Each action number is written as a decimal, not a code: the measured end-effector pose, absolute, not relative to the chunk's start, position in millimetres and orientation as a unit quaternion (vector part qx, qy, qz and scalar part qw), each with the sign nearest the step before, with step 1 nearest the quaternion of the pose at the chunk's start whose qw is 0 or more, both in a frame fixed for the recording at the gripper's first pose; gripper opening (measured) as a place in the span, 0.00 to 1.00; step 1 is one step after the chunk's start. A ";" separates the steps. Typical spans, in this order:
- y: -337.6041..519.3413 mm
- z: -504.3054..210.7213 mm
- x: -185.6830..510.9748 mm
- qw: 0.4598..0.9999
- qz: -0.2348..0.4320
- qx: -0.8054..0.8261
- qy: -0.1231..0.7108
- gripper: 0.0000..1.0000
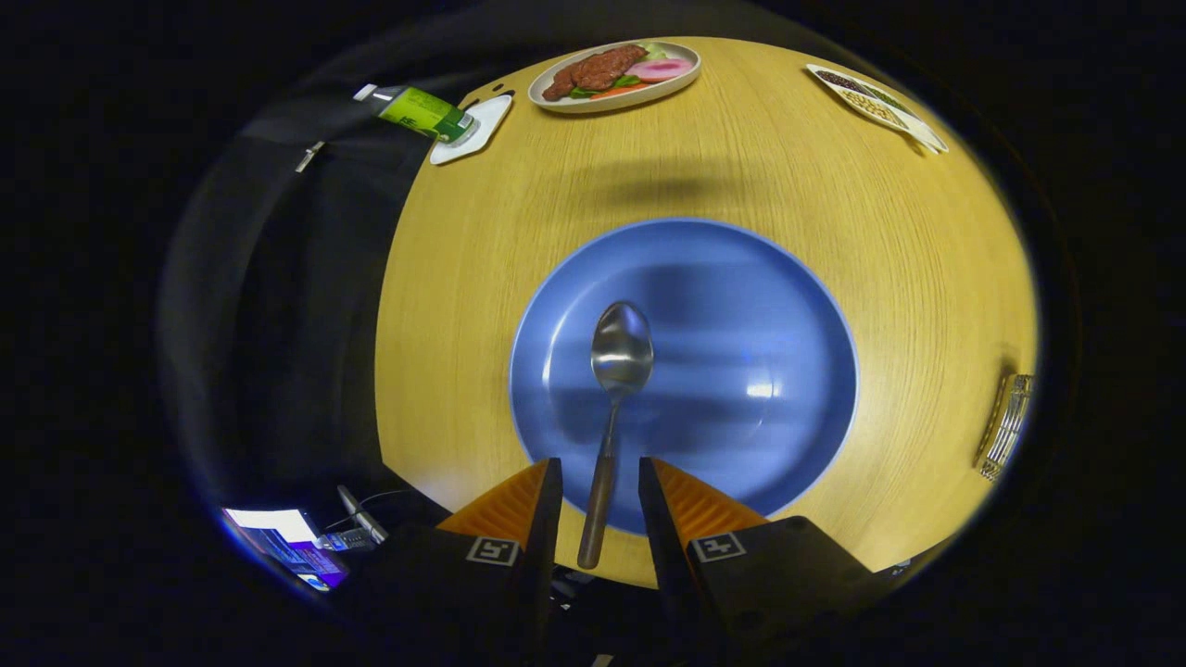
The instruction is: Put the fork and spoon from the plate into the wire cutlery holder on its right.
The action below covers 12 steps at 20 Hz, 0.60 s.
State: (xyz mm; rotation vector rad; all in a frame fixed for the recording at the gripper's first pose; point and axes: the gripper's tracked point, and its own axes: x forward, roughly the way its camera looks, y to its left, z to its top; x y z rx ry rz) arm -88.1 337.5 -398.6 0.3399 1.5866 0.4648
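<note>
Gripper: my gripper (pixel 599 482) hangs low over the near rim of the plate, its two fingers parted with a gap on each side of the spoon's handle; neither finger presses on it.
Spoon: the spoon (pixel 616 389) lies on the plate, bowl up toward 12 o'clock from my fingers, handle running back between them and over the plate's near rim.
Plate: the blue plate (pixel 741 306) sits on the table just ahead of my fingers, a glare spot at 2 o'clock from the gripper.
Cutlery holder: the wire cutlery holder (pixel 1005 424) stands at 3 o'clock from the plate, apart from its rim, near the table's edge; I cannot tell what is in it.
Table: the round wooden table (pixel 445 306) carries everything.
Food plate: a plate of meat and vegetables (pixel 613 74) rests at 12 o'clock, well beyond the blue plate.
Far tray: a white tray of dark and pale bits (pixel 876 104) sits at 1 o'clock.
Bottle: a green bottle (pixel 419 111) lies tilted on a small white dish (pixel 482 125) at 11 o'clock.
Screen: a lit screen (pixel 283 542) glows at 9 o'clock from my fingers, off the table.
</note>
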 end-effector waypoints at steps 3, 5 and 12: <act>345.8 -415.3 -94.3 0.664 0.195 0.132 0.710 0.52; 347.0 -422.6 -100.6 0.663 0.188 0.124 0.714 0.46; 344.0 -399.7 -97.2 0.651 0.229 0.185 0.700 0.09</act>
